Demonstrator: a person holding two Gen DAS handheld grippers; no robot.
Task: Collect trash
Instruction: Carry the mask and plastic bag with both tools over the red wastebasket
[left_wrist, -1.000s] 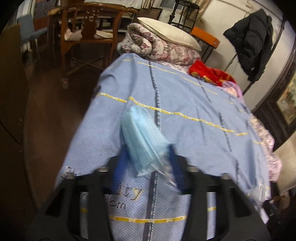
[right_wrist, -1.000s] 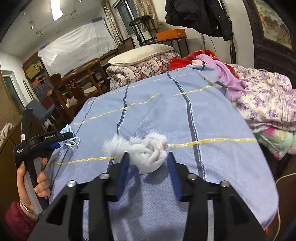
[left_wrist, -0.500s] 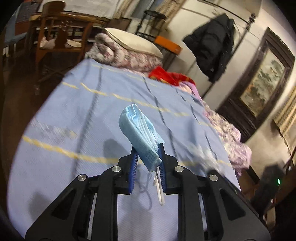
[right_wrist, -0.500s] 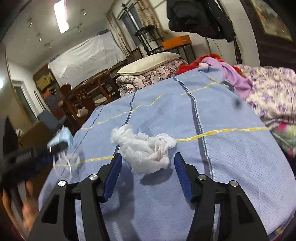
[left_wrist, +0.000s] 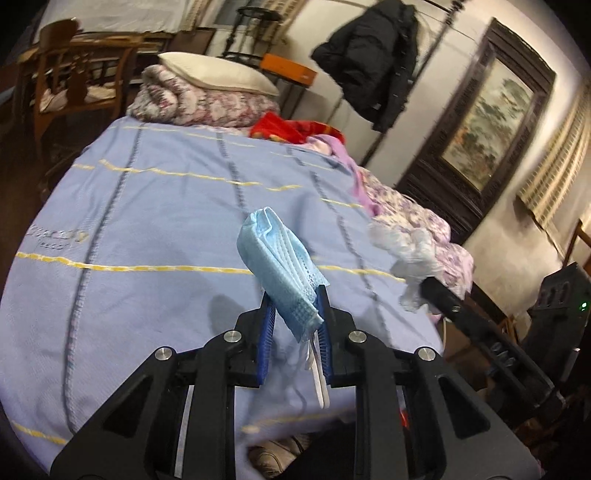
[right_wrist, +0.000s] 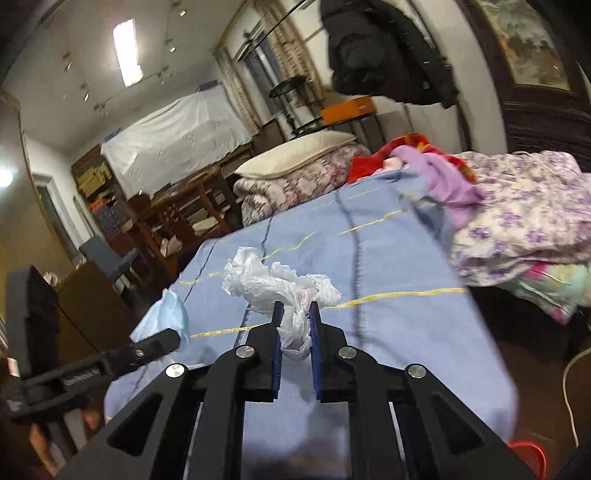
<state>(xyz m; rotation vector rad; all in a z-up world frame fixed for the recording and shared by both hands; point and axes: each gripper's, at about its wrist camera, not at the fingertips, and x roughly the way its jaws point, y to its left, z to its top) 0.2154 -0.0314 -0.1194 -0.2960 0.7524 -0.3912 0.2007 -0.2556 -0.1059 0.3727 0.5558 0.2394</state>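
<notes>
My left gripper is shut on a crumpled light blue face mask and holds it above the blue bedspread; its white ear loops hang below the jaws. My right gripper is shut on a crumpled white plastic bag, lifted off the bedspread. The left gripper with the mask shows at the left of the right wrist view. The right gripper with the bag shows at the right of the left wrist view.
A rolled floral quilt with a pillow lies at the bed's far end. Purple and floral clothes are piled along the bed's right side. A wooden chair stands beside the bed. A red bin rim shows low right.
My right gripper has closed on the white plastic bag and lifted it. My left gripper, holding the mask, has risen and swung right toward the other gripper.
</notes>
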